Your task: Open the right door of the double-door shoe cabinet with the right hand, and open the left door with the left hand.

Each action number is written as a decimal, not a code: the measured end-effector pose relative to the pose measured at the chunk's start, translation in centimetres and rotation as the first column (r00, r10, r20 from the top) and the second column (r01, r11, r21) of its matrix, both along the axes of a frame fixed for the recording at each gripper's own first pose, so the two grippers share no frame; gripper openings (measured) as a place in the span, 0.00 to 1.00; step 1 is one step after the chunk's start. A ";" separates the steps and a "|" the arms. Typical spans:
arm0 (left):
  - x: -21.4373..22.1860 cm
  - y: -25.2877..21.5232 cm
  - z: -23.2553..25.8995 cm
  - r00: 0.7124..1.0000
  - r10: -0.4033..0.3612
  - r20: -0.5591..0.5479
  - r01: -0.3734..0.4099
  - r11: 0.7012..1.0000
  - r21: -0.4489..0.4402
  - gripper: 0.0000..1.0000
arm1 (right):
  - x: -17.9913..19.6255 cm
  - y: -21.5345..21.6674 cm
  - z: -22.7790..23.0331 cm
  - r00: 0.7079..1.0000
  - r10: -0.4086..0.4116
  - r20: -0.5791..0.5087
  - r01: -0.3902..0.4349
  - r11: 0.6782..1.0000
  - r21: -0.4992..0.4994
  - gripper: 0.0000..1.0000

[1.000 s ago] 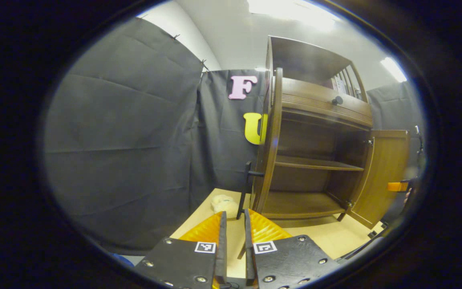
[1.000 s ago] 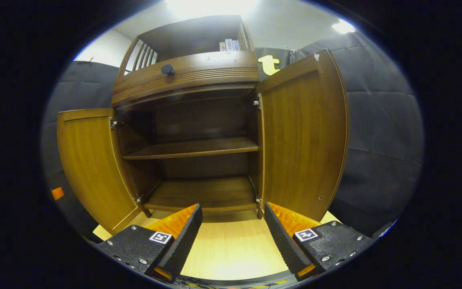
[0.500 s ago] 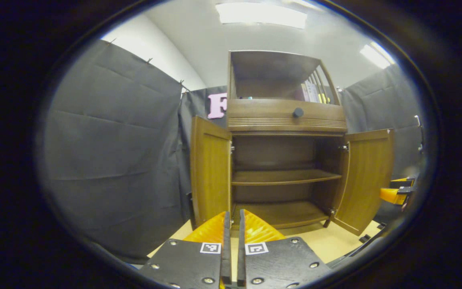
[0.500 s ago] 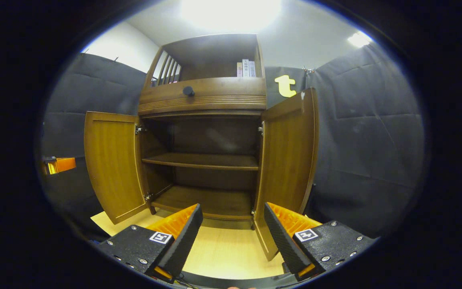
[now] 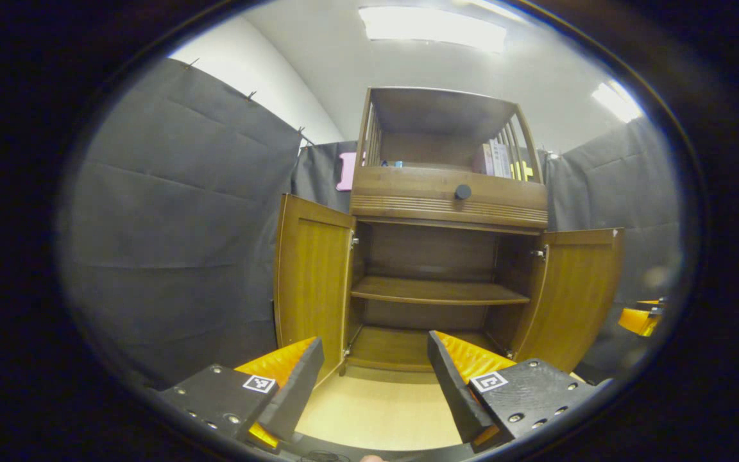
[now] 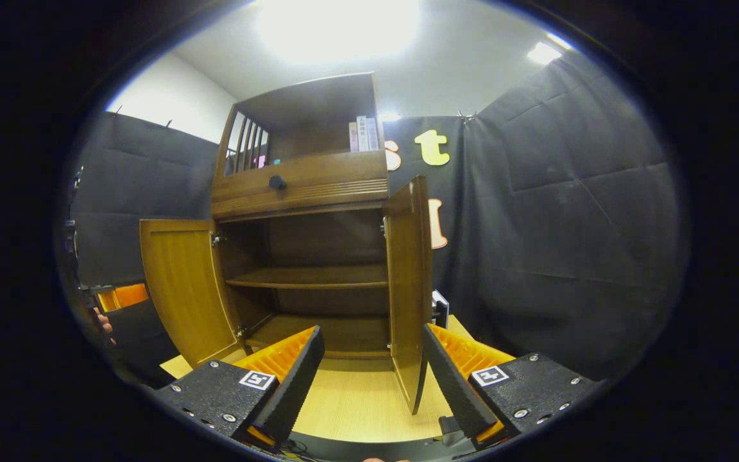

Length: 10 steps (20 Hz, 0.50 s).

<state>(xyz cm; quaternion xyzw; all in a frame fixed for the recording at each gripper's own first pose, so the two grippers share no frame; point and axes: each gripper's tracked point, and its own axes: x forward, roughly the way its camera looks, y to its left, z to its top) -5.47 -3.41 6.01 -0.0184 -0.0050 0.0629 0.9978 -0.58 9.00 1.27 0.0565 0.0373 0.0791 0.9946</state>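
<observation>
Basically both doors [image 5: 310, 282] of the shoe cabinet [image 5: 446, 199] hang open, both grippers [image 5: 369, 378] spread empty, so nothing's left but backing off

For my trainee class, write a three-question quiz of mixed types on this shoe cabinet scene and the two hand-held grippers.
1. True or false: both doors of the shoe cabinet stand open.
2. Multiple choice: the fingers of the left hand-held gripper are (A) spread apart with nothing between them, (B) closed on a door handle, (C) closed on a shoe.
3. Fill in: the middle shelf inside the cabinet holds ____.

Key
1. True: the left door and the right door are both swung outward.
2. A. The right hand-held gripper is spread apart as well.
3. Nothing; it is bare, as is the bottom shelf.
</observation>
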 end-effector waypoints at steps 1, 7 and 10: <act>-0.3 -0.1 0.3 1.000 0.003 0.008 -0.003 1.000 -0.024 0.98 | -0.1 -0.7 0.5 1.000 -0.011 0.010 0.011 1.000 0.007 0.95; -2.5 3.3 0.7 0.995 0.092 0.023 -0.092 0.996 -0.020 0.98 | -0.6 -3.6 -0.1 0.996 -0.084 0.000 0.084 0.996 0.017 0.95; -2.4 3.9 0.9 0.995 0.089 0.038 -0.090 0.996 0.025 0.98 | 0.0 -3.7 -0.3 0.993 -0.113 -0.015 0.114 0.993 0.033 0.91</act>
